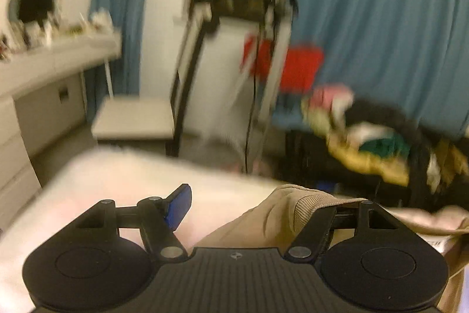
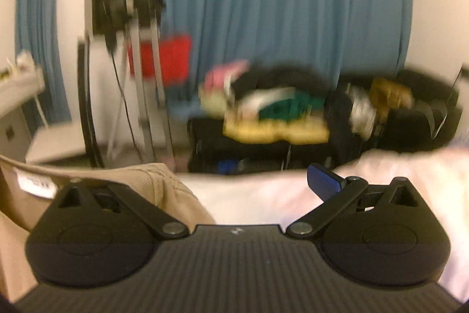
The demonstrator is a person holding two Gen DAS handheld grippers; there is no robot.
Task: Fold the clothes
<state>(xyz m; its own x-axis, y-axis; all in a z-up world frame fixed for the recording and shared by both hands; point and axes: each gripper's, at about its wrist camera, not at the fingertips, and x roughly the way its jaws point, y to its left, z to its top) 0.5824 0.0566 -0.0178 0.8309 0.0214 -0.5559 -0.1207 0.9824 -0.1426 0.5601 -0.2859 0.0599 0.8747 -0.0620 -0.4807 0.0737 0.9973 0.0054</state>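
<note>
Beige cloth, ribbed along one band: the garment (image 1: 281,213) lies against the right-hand side of the left gripper (image 1: 258,201) in the left wrist view. It drapes over that gripper's right finger and hides the finger's tip. The left finger's blue pad (image 1: 178,204) stands bare, clear of the cloth, with pale bedding behind it. The jaws stand wide apart and nothing is pinched between the pads; the cloth is only hung over the one finger.

Right wrist view: mirror case. The same garment (image 2: 164,189) covers the left finger of the right gripper (image 2: 211,184). The right finger's blue pad (image 2: 324,181) is bare. The jaws are again spread wide, with no squeeze on the fabric that I can see. The garment trails off towards the left edge of this view.

Garment appearance: tan, soft, bunched into rounded folds near the fingers. The ribbed edge is sharpest in the left view. A white label (image 2: 35,182) shows on the inner face; its print is too blurred to read.

Position: the garment sits above a pale pink-white bed surface (image 1: 117,175); I cannot tell whether they touch.

Background is blurred: a blue curtain (image 2: 287,5) and a heap of mixed clothes (image 2: 278,116) on dark furniture, well apart from both grippers.
</note>
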